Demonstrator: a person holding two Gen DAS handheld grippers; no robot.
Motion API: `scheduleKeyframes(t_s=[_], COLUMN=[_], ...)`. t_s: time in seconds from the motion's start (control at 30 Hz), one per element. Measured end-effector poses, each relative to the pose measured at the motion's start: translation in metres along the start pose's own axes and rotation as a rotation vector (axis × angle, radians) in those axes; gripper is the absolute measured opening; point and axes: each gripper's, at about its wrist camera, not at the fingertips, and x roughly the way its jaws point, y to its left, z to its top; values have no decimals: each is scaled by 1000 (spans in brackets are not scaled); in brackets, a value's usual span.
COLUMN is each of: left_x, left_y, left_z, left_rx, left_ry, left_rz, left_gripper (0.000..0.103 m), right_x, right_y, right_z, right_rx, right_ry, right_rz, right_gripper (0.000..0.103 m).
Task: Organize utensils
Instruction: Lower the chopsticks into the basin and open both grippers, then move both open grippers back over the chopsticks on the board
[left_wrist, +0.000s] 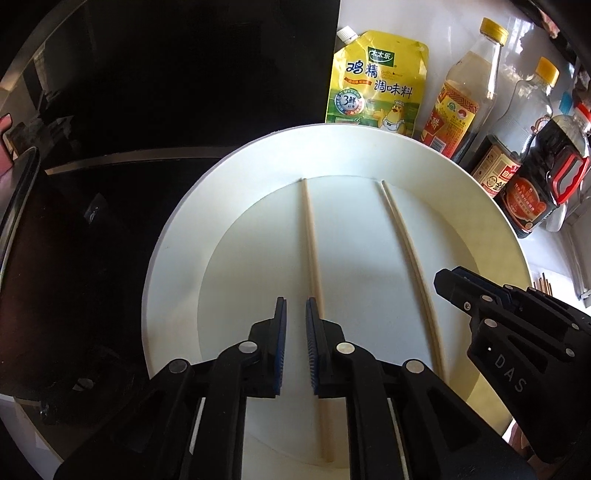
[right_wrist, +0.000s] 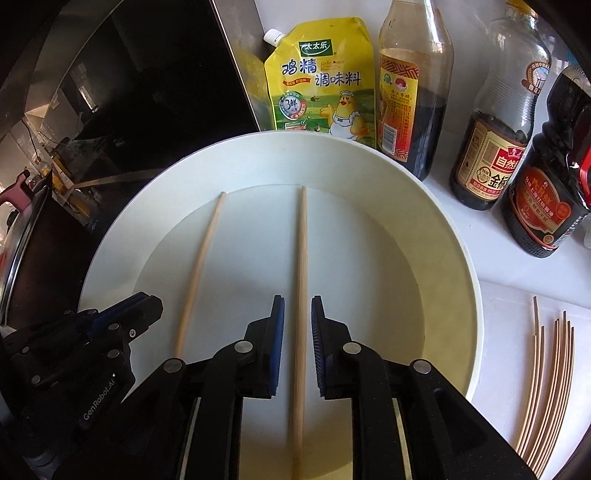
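1. Two chopsticks lie on the white plate (right_wrist: 454, 236), side by side but apart, both running from the far inner rim toward the cameras.

2. The left gripper (left_wrist: 296, 314) hangs over the left chopstick (left_wrist: 311, 243). Its jaws stand slightly apart, and the stick runs just beside and under the right-hand pad rather than squarely in the gap. Nothing is pinched.

3. The right gripper (right_wrist: 297, 314) sits right over the right chopstick (right_wrist: 301, 258), and here the stick runs cleanly down the middle of the gap. The blue pads clear it on both sides, so the jaws are open a little and hold nothing.

4. Each gripper shows in the other's view, low over the plate and close alongside.

5. Off to the right on the white tabletop (right_wrist: 509, 295) waits a loose bundle of spare chopsticks (right_wrist: 546, 376), fanned out and untouched.

6. Behind the plate stand the yellow seasoning pouch (right_wrist: 321, 81) and a row of dark sauce bottles (right_wrist: 491, 162), none of them in the way.

7. Progress, by my reading: one pair is set down on the plate, so an early stage is done. The bundle is left to sort.
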Motion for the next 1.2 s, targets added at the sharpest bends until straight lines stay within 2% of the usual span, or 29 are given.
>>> scheduleKeyframes(t_s=[0.13,0.27,0.3,0.5,0.87,1.2], left_x=[-9,-23,-27,-44,-72,-91], left_y=[2,3,2,-4,-41,-86], left_z=[-2,-6,-7,-12,-30,-54], left_rx=[-17,-30,-30,-38,-18,4], left_ry=[-19,-57,-70,-97,-126,-137], left_rz=[13,20,24,33,8,-23], left_gripper=[30,61,63,69,73,74], right_x=[-11,-25,-28,-54,-103,-145], right_y=[-2,-6,-7,-15,-42,-88], right_z=[-2,-6,-8,-18,-47,-82], right_rx=[5,7,9,9,5,22], right_ry=[-18,-39,-44,-77,-113,-132], right_rz=[14,15,15,19,-2,-45], right_gripper=[14,14,15,24,25,27])
